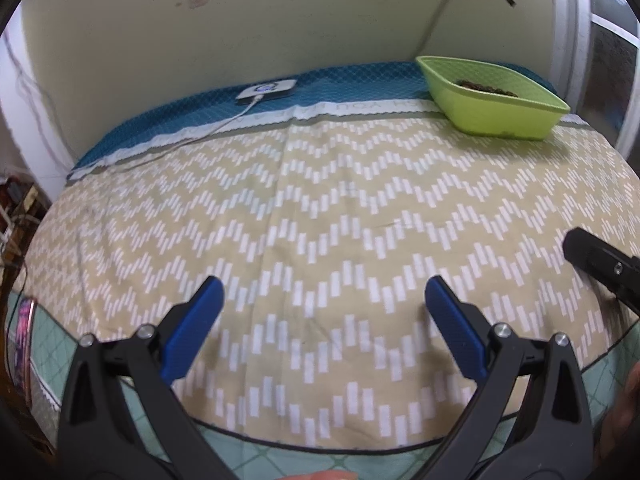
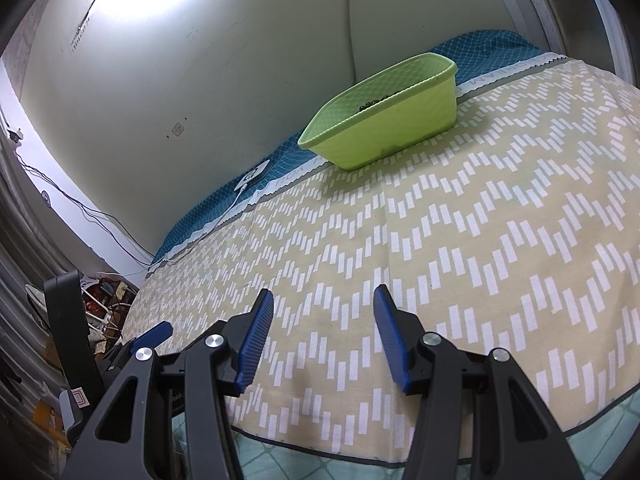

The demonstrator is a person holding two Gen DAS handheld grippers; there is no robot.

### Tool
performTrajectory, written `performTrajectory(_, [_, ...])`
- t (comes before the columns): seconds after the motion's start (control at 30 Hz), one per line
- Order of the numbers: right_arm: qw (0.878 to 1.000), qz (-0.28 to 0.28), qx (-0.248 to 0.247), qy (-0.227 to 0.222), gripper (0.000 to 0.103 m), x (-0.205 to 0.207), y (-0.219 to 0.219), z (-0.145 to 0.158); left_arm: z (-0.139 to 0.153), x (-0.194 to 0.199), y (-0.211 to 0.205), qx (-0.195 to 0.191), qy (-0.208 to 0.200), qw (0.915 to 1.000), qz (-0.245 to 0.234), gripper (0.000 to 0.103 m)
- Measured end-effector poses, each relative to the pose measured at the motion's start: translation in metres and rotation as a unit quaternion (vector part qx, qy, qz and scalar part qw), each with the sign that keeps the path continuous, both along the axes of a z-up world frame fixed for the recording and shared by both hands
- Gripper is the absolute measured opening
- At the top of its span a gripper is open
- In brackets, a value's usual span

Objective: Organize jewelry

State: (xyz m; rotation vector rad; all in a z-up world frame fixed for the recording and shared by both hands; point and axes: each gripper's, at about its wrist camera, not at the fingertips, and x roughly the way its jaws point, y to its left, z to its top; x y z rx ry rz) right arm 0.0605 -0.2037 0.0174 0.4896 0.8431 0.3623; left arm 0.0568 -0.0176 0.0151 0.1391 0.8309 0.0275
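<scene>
1. Beige chevron-patterned cloth covers the surface, with a teal quilted cloth along the far edge below a cream wall.
2. A lime-green plastic basket sits at the far right; dark beads, seemingly a necklace or bracelet, lie inside it.
3. At far left lies a white charging device with its cable trailing nearer.
4. The left claw is spread wide and holds nothing; the right claw is moderately parted, also with nothing in it.
5. No jewelry shows on the cloth, so the sorting seems either finished or paused between items.
6. A next move would call for reaching far to the basket.
7. Pale lettering runs along the teal cloth's white border; only "DREAM" seems legible, uncertainly.
</scene>
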Motion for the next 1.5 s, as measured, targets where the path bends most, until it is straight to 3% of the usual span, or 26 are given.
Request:
performTrajectory(0.27, [0.999, -0.037, -0.008, -0.008, 0.031, -0.004, -0.008, 0.003, 0.007, 0.035, -0.017, -0.013, -0.018, 0.9993, -0.031, 0.097])
performTrajectory(0.53, [0.999, -0.054, -0.006, -0.001, 0.031, -0.008, -0.016, 0.004, 0.013, 0.025, -0.022, -0.018, -0.050, 0.9975, -0.045, 0.097])
performTrajectory(0.83, [0.999, -0.043, -0.006, 0.000, 0.031, -0.003, -0.011, 0.003, 0.020, 0.014, -0.008, -0.037, -0.075, 0.9964, -0.013, 0.097])
performTrajectory(1.3, [0.999, -0.051, -0.010, -0.002, 0.031, -0.006, -0.012, 0.003, 0.031, -0.003, 0.001, -0.017, -0.117, 0.9926, 0.027, 0.097])
performTrajectory(1.5, [0.998, -0.055, -0.014, -0.002, 0.031, -0.009, -0.014, 0.003, 0.029, -0.005, 0.002, -0.023, -0.103, 0.9942, 0.020, 0.097])
